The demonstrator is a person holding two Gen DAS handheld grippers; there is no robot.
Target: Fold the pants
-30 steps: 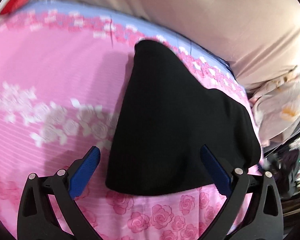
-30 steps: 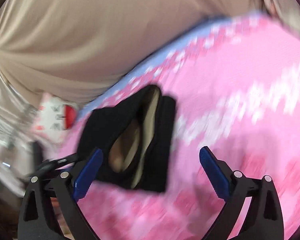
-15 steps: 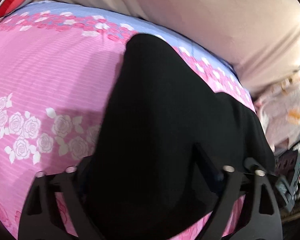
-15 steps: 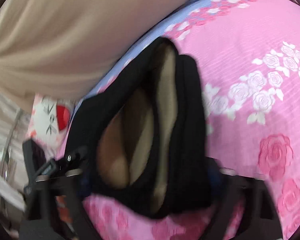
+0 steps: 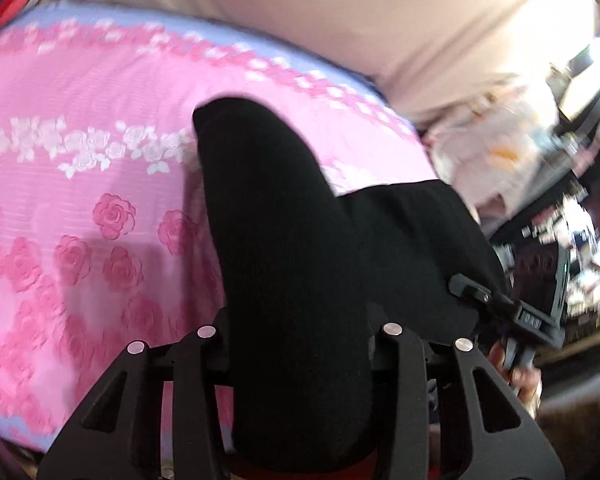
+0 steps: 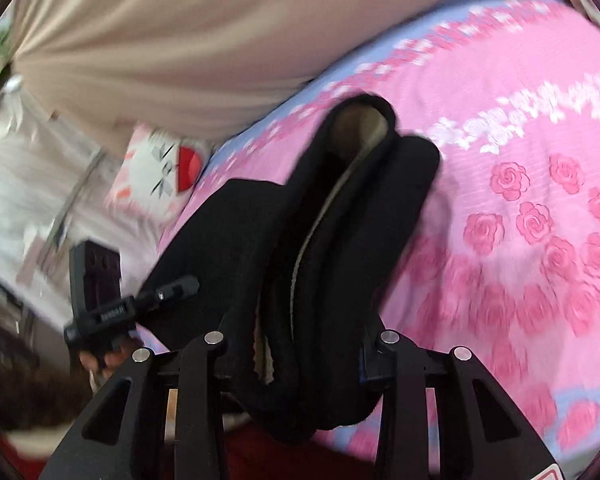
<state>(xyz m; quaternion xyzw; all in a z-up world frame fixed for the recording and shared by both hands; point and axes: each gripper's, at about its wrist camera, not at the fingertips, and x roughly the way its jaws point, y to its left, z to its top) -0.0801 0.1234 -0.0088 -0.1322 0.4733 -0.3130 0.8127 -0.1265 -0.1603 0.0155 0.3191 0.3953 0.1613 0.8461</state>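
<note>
The black pants [image 5: 284, 216] with a tan lining lie folded on the pink rose bedsheet [image 5: 80, 184]. My left gripper [image 5: 298, 344] is shut on one end of the pants, the cloth bunched between its jaws. My right gripper [image 6: 300, 356] is shut on the other end of the pants [image 6: 340, 220], where the tan lining shows. Each gripper appears at the side of the other's view: the right gripper [image 5: 512, 312] in the left wrist view, the left gripper [image 6: 112, 304] in the right wrist view. The blue pads are hidden by cloth.
A beige curtain [image 5: 340, 12] hangs behind the bed. A white and red cartoon pillow [image 6: 160, 172] lies at one end of the bed, a pale printed pillow [image 5: 492, 160] at the other. Clutter stands beyond the bed edge [image 5: 560, 240].
Both grippers moved in over the pants' ends and closed from wide open onto the cloth. The pants are now bunched up and pulled toward the near bed edge.
</note>
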